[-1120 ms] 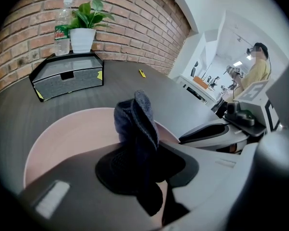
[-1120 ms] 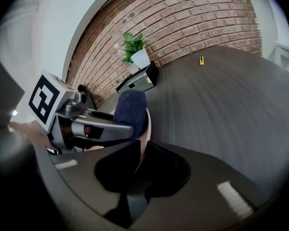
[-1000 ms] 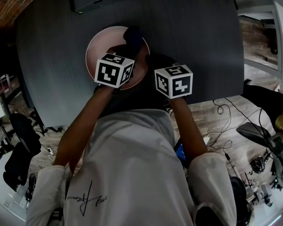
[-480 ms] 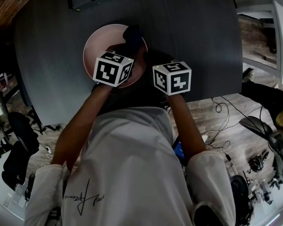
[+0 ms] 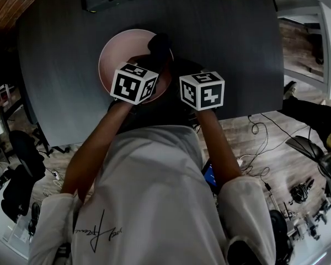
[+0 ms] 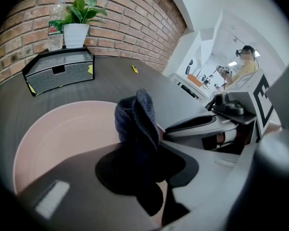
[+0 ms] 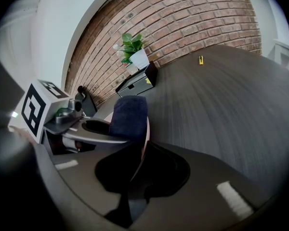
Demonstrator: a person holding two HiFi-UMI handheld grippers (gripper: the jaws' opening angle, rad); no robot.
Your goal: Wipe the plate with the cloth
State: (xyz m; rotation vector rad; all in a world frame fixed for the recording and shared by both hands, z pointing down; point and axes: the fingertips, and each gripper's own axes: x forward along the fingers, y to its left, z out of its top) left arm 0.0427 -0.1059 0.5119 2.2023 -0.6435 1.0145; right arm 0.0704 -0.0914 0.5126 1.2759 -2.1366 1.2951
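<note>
A pink plate (image 5: 117, 51) lies on the dark round table (image 5: 226, 37). My left gripper (image 5: 154, 57) is shut on a bunched dark blue cloth (image 5: 159, 42) above the plate's right side. In the left gripper view the cloth (image 6: 135, 121) sticks up out of the jaws (image 6: 147, 174) over the plate (image 6: 62, 129). My right gripper (image 5: 175, 66) sits at the plate's right edge. In the right gripper view the pink rim (image 7: 145, 134) runs between its closing jaws (image 7: 135, 177), with the cloth (image 7: 129, 113) and the left gripper (image 7: 89, 128) just beyond.
A black desk organiser (image 6: 58, 73) stands at the table's far side, with a potted plant (image 6: 77, 30) and a bottle (image 6: 55, 28) on it. A small yellow item (image 7: 201, 59) lies farther along the table. The table's near edge is right under my arms, and cables cover the floor (image 5: 265, 148).
Little has changed. The left gripper and its cloth have shifted a touch to the right over the plate. The right gripper has stayed at the rim.
</note>
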